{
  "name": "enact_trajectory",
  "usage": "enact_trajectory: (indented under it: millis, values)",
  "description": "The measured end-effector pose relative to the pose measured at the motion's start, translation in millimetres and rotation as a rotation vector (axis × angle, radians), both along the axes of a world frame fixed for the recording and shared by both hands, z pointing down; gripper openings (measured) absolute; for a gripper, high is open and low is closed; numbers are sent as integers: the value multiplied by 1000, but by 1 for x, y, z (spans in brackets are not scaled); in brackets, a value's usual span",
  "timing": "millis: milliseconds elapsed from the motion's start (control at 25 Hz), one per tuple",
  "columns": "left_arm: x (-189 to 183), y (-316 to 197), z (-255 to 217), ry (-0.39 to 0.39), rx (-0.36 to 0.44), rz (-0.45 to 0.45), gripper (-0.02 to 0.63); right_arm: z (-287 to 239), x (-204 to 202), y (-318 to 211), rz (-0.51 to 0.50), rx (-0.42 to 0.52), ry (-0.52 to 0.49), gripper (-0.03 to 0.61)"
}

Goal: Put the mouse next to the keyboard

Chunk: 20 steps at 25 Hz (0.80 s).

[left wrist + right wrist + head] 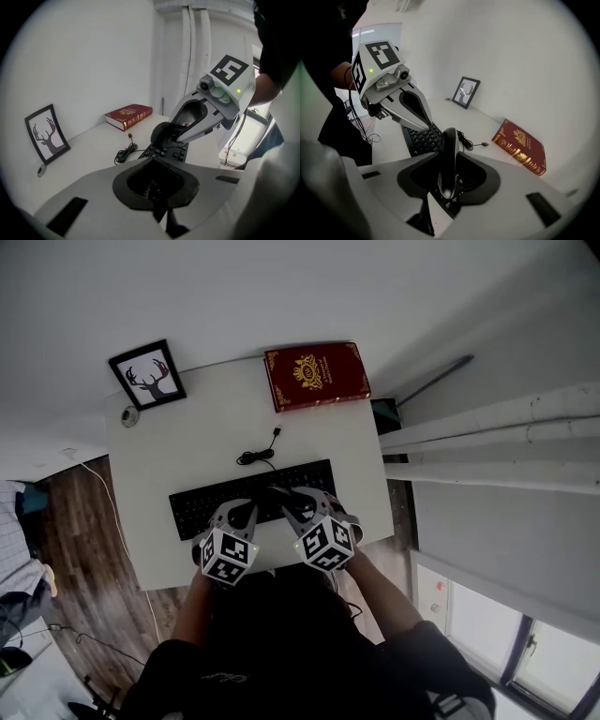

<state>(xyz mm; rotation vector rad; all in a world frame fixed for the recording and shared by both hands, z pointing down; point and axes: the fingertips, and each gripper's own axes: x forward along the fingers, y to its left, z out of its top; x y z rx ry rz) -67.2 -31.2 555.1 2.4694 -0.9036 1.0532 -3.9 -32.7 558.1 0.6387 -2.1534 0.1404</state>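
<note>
A black keyboard (197, 507) lies across the near half of the white desk (187, 442). Both grippers hover over its right part, side by side. My right gripper (447, 174) is shut on a black mouse (448, 157), held on edge between the two pads above the keys. From the left gripper view the same mouse (164, 132) shows in the right gripper's (174, 136) jaws, over the keyboard (168, 152). My left gripper (157, 187) is shut with nothing in it. In the head view the left gripper (246, 512) and right gripper (298, 504) point away from me.
A coiled black cable (255, 456) with a USB plug lies just beyond the keyboard. A dark red book (316, 374) sits at the far right corner, a framed deer picture (147, 374) at the far left, and a small round object (129, 415) beside it. White pipes (487, 442) run right of the desk.
</note>
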Motion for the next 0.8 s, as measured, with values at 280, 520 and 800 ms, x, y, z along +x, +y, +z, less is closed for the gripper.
enact_trajectory:
  millis: [280,520,800]
  values:
    - [56,7,4,-34,-19,19,0,4,59,0,-18,18,-14,137]
    - [102,9,1,-43,-15,6,0,1,99,1,-67,60,-52,137]
    - [133,15,0,-67,-6,-9,0,-2,135,-5,-232,197,-8,137]
